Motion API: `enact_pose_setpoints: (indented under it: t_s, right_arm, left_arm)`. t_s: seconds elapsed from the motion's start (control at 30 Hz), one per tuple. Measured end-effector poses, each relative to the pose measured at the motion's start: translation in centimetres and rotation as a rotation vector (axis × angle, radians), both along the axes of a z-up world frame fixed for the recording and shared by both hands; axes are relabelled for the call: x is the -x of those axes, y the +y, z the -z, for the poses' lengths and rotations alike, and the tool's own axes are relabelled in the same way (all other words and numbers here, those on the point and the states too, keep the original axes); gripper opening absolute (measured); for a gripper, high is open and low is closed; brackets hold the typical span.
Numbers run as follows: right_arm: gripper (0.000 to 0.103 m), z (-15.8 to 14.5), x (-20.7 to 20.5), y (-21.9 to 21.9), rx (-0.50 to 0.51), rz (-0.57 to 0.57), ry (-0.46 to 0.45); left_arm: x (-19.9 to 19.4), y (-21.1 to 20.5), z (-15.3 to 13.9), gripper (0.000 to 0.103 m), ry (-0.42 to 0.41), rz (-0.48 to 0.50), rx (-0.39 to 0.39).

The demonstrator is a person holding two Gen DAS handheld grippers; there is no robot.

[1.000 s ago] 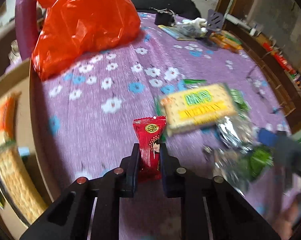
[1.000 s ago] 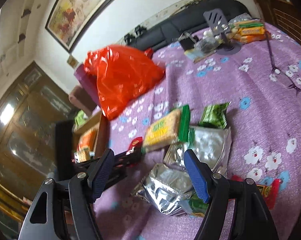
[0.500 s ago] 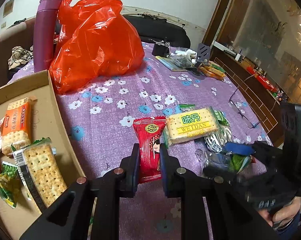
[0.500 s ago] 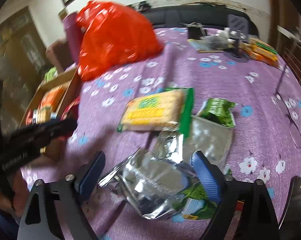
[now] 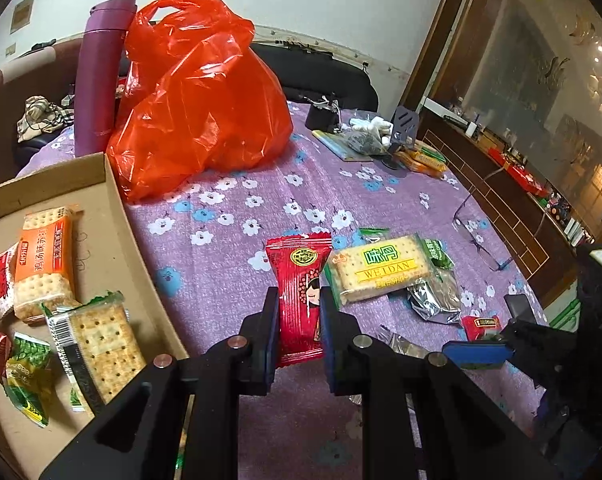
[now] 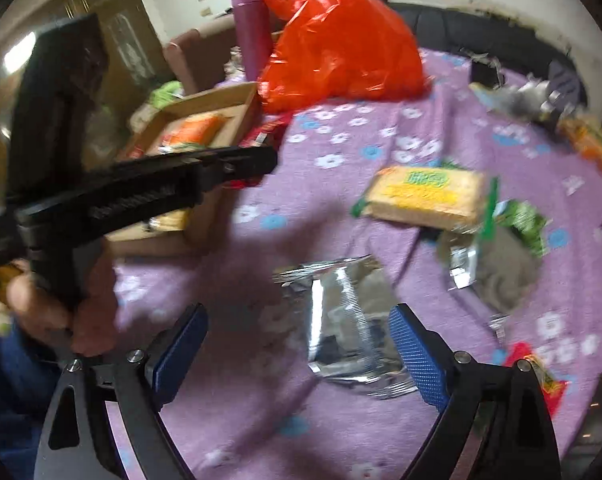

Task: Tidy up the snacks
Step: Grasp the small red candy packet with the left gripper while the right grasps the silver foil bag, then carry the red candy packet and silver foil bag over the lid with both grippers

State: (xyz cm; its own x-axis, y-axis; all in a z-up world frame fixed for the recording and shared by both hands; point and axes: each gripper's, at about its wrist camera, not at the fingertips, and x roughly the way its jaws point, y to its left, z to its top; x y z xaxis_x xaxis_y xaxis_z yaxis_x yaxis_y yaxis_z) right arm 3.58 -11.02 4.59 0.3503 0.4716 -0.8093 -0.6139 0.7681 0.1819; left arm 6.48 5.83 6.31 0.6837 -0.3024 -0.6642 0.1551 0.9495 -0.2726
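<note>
With my left gripper [image 5: 299, 330] clamped on a red candy packet [image 5: 301, 292], lifted off the purple floral counter [image 5: 237, 236], I judge the job about half done. My right gripper [image 6: 297, 354], fingers just spread wide and holding nothing, hovers over a silver pouch [image 6: 341, 316]. The cardboard box [image 5: 117, 216] at the counter's left edge already holds several packs; the yellow cracker pack [image 5: 381, 270] and others near it remain.

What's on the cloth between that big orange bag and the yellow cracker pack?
Only bare flowered cloth between the orange bag and cracker pack, clearest in the left wrist view.
</note>
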Motion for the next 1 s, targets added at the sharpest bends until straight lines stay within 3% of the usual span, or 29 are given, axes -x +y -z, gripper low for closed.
enact_pose_setpoints:
  t_s: [0.23, 0.3, 0.37, 0.43, 0.47, 0.57, 0.73, 0.8, 1.0]
  right_arm:
    - [0.095, 2.3, -1.8, 0.5, 0.177, 0.034, -0.025]
    - [0.095, 3.3, -2.6, 0.7, 0.189, 0.014, 0.02]
    - [0.09, 3.2, -2.6, 0.9, 0.204, 0.02, -0.014]
    - [0.067, 2.6, -2.4, 1.1, 0.184, 0.021, -0.019]
    - [0.063, 2.3, -2.6, 1.0, 0.175, 0.043, -0.012]
    - [0.063, 1.2, -3.6, 0.7, 0.123, 0.123, -0.025]
    - [0.063, -1.8, -6.1, -1.5, -0.131, 0.399, -0.016]
    - [0.063, -1.4, -5.9, -1.3, -0.226, 0.409, -0.033]
    - [0.063, 0.4, -5.7, 0.0, -0.164, 0.368, -0.062]
  left_arm:
    - [0.0, 0.4, -0.1, 0.017, -0.003, 0.001, 0.011]
    - [0.0, 0.4, -0.1, 0.017, -0.001, 0.001, 0.014]
    - [0.0, 0.5, -0.1, 0.017, -0.001, 0.001, 0.015]
    - [0.1, 0.6, -0.1, 0.017, 0.0, -0.002, 0.018]
    - [0.0, 0.6, -0.1, 0.017, 0.001, -0.002, 0.019]
    - [0.0, 0.6, 0.0, 0.017, 0.001, -0.004, 0.015]
    - [0.0, 0.5, 0.1, 0.017, 0.002, -0.009, 0.005]
    - [-0.1, 0.4, 0.2, 0.017, 0.004, -0.012, 0.001]
    - [-0.1, -0.1, 0.5, 0.017, 0.004, -0.005, -0.024]
